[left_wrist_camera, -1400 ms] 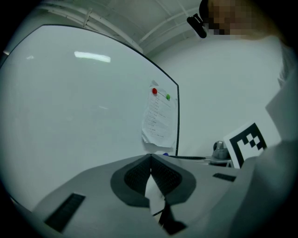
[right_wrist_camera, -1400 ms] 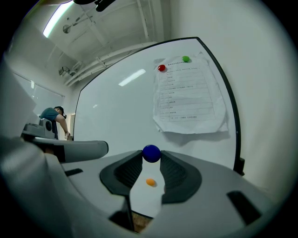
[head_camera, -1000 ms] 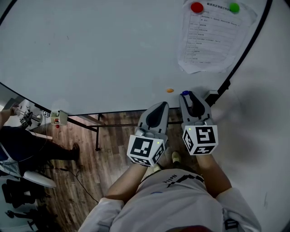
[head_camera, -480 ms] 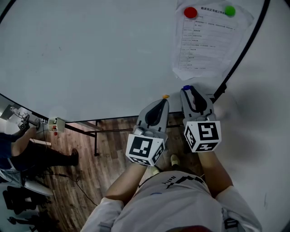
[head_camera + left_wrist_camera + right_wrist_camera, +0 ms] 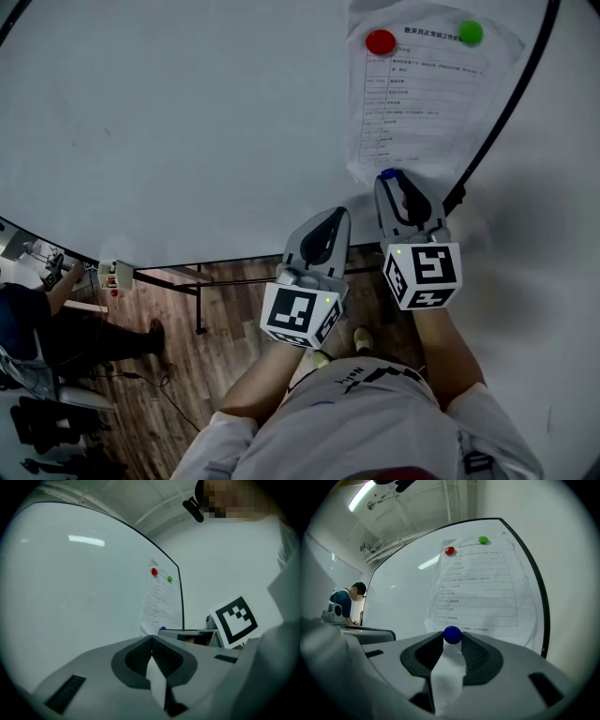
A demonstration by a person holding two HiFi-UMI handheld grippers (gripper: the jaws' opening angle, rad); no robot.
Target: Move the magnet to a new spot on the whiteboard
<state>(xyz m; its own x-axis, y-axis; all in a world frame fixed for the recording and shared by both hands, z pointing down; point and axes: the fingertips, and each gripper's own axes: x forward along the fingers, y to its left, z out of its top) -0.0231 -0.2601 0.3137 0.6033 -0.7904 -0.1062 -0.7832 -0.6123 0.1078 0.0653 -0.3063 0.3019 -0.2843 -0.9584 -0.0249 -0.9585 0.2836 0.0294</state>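
A round blue magnet (image 5: 452,635) sits pinched between the tips of my right gripper (image 5: 452,641), which is shut on it. In the head view the blue magnet (image 5: 388,174) shows at the tip of the right gripper (image 5: 390,180), just at the lower edge of a printed paper sheet (image 5: 412,94) on the whiteboard (image 5: 187,122). A red magnet (image 5: 380,41) and a green magnet (image 5: 471,33) hold the sheet's top. My left gripper (image 5: 330,217) is shut and empty, lower down beside the right one.
The whiteboard's black frame (image 5: 502,112) runs along its right side, with white wall beyond. Below the board lie wooden floor (image 5: 225,319), black stand legs (image 5: 202,281) and a person (image 5: 37,319) at the far left.
Both grippers have moved up the board, the right one carrying the blue magnet to the sheet's lower edge. The small orange magnet seen earlier is now hidden behind the left gripper.
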